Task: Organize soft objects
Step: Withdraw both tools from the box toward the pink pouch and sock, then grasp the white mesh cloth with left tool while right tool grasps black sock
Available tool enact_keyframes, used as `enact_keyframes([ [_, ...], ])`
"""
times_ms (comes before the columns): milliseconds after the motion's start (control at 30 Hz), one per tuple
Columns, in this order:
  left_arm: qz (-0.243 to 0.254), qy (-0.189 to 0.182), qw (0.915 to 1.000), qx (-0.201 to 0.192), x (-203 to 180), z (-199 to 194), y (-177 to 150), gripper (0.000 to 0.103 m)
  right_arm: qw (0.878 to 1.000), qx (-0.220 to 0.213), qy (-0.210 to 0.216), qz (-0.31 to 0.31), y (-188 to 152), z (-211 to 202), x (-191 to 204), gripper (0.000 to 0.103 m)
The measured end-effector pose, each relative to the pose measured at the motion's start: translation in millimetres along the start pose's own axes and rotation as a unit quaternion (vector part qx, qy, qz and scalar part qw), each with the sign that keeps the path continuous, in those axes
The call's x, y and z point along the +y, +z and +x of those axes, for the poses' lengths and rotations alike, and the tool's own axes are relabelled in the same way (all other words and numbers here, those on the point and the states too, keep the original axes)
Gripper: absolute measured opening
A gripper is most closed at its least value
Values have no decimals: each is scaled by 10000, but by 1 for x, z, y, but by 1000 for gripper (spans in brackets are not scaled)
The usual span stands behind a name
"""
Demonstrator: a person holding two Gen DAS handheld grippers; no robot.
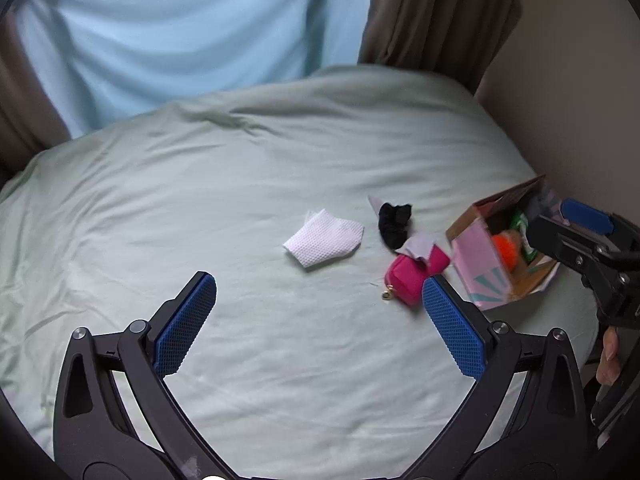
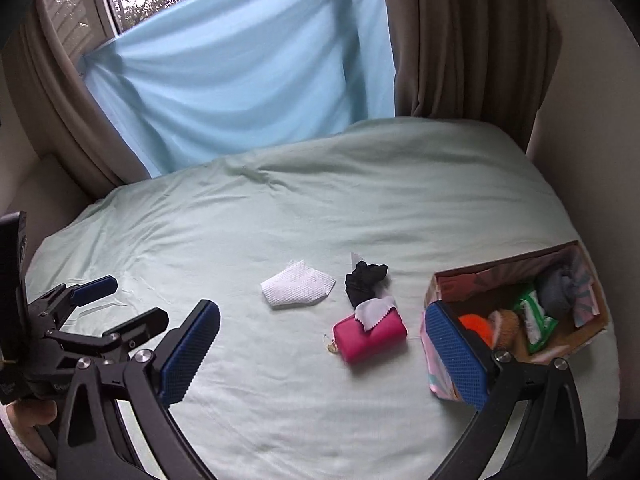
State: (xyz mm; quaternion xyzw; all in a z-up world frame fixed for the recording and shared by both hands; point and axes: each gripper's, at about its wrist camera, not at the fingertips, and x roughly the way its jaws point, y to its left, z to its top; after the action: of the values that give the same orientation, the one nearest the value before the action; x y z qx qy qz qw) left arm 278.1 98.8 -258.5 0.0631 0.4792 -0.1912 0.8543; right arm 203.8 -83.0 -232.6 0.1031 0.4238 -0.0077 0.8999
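On the pale green bed sheet (image 1: 240, 184) lie a white textured cloth (image 1: 323, 238) (image 2: 298, 289), a crumpled black sock (image 1: 395, 220) (image 2: 365, 281) and a pink pouch (image 1: 414, 276) (image 2: 370, 339) with a small grey cloth (image 2: 374, 309) draped over it. A cardboard box (image 2: 500, 268) (image 1: 484, 256) at the right holds an orange ball (image 2: 476, 326), a green packet (image 2: 536, 320) and grey fabric. My left gripper (image 1: 318, 320) (image 2: 116, 300) is open above the sheet, nothing between its fingers. My right gripper (image 2: 322, 348) (image 1: 560, 228) is open too, its right finger in front of the box.
A light blue cloth (image 2: 240, 72) covers the window behind the bed, with brown curtains (image 2: 460, 40) at both sides. A wall (image 1: 580, 100) runs along the bed's right side. A person's hand (image 1: 608, 356) grips the right tool's handle.
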Motion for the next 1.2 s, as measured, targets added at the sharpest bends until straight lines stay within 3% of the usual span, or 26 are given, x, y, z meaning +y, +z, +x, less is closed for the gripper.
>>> enact_keyframes([
  [233,245,-95,9993,260,4,92,9,103,9993,274,-123,205,5,89,-18,98],
  [367,322,-177,9984,429,3,143,11,103,9982,520,-157,238,2,138,-29,85],
  [600,504,-219,9962,671,-6,229,7,101,9956,806,-251,396,-7,207,-43,79],
  [700,517,-231,9952,798,-9,255,3,99,9942,990,-225,369,-10,232,-45,67],
  [1000,671,16,9930,975,-14,291,-2,96,9919,1166,-274,419,-13,269,-53,61],
  [1133,783,85,9911,1077,-18,300,2,96,9906,1285,-301,360,-14,281,-51,41],
  [1200,693,65,9917,1080,-15,302,4,90,9903,1306,-335,333,-15,283,-50,34],
])
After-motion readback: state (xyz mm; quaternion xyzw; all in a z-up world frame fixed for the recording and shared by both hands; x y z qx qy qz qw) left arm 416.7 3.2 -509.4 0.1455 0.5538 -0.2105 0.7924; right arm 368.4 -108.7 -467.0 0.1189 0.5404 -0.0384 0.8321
